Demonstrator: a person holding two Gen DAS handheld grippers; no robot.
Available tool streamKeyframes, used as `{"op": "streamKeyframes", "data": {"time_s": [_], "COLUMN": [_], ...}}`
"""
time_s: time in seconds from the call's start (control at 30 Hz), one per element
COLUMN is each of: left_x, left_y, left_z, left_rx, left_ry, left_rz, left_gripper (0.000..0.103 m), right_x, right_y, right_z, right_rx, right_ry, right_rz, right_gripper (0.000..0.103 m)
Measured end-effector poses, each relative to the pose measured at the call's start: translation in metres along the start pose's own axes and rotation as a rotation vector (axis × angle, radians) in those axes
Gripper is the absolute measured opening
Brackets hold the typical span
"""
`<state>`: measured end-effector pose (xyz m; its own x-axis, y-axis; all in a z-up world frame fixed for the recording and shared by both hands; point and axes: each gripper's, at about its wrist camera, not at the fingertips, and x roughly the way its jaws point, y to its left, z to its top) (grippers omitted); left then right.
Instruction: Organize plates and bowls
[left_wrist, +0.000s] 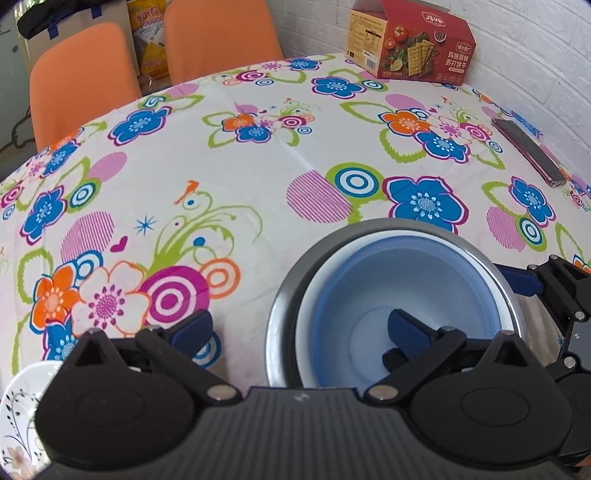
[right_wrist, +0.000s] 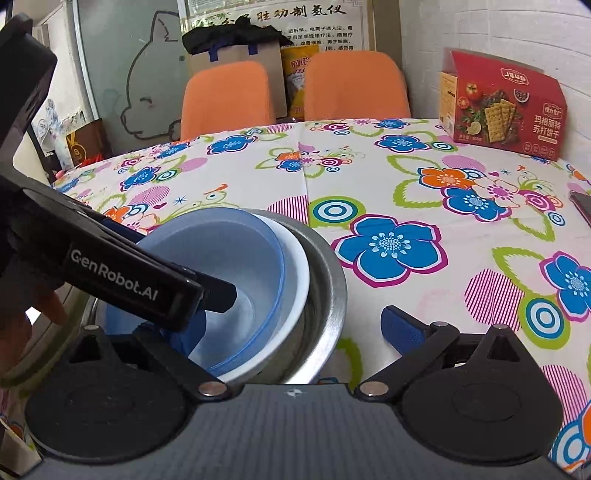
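Three bowls sit nested on the flowered tablecloth: a metal bowl (left_wrist: 284, 295) outermost, a white bowl (left_wrist: 314, 291) inside it, and a blue bowl (left_wrist: 399, 273) innermost. My left gripper (left_wrist: 299, 328) is open and straddles the stack's near wall, one finger in the blue bowl and the other over the cloth. In the right wrist view the same stack shows the metal bowl (right_wrist: 328, 295), white bowl (right_wrist: 295, 266) and blue bowl (right_wrist: 221, 251). My right gripper (right_wrist: 291, 328) is open across the stack's wall, its right finger outside the metal rim. The left gripper's body partly hides its left finger.
A white floral plate (left_wrist: 18, 406) lies at the near left edge. A red cracker box (left_wrist: 410, 40) stands at the far right by the brick wall, and a dark phone (left_wrist: 528, 151) lies to the right. Two orange chairs (right_wrist: 225, 99) stand behind the table.
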<state>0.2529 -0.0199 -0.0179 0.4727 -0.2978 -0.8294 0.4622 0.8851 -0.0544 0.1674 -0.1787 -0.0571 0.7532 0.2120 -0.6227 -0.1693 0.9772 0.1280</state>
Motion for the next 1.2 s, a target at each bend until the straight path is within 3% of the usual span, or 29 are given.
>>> {"op": "streamKeyframes", "data": {"time_s": [0.27, 0.4, 0.53, 0.67, 0.73, 0.77, 0.8, 0.83, 1.0, 1.2], "left_x": [0.005, 0.005, 0.006, 0.006, 0.003, 0.001, -0.002, -0.005, -0.01, -0.053], "left_y": [0.004, 0.003, 0.0, 0.001, 0.001, 0.0, -0.002, -0.004, -0.008, -0.018], "left_z": [0.001, 0.0, 0.0, 0.0, 0.0, -0.001, 0.0, 0.001, 0.012, 0.04], "left_rx": [-0.025, -0.017, 0.009, 0.004, 0.005, 0.01, 0.013, 0.011, -0.063, -0.058], "left_ry": [0.014, 0.015, 0.019, 0.017, 0.009, -0.001, -0.009, -0.008, 0.013, -0.1], "left_rz": [-0.034, -0.029, -0.014, -0.021, -0.024, -0.029, -0.049, -0.067, -0.062, -0.064], "left_gripper": [0.103, 0.103, 0.102, 0.101, 0.095, 0.084, 0.065, 0.057, 0.051, 0.05], "right_x": [0.0, 0.001, -0.006, -0.009, -0.006, -0.007, -0.008, -0.009, -0.014, -0.045], "right_y": [0.001, 0.004, 0.002, 0.007, 0.003, 0.002, 0.002, 0.002, 0.0, 0.003], "right_z": [-0.001, 0.004, 0.006, 0.005, 0.005, 0.005, 0.005, 0.005, 0.008, 0.033], "right_rx": [0.019, 0.026, 0.044, -0.016, 0.021, 0.043, 0.047, 0.054, 0.14, 0.101], "right_ry": [-0.028, 0.013, -0.006, -0.023, -0.005, -0.001, 0.0, 0.001, -0.003, -0.109], "right_rz": [-0.006, -0.022, 0.1, 0.111, 0.155, 0.164, 0.167, 0.174, 0.18, 0.147], "right_gripper": [0.09, 0.089, 0.083, 0.079, 0.071, 0.07, 0.067, 0.066, 0.068, 0.07]}}
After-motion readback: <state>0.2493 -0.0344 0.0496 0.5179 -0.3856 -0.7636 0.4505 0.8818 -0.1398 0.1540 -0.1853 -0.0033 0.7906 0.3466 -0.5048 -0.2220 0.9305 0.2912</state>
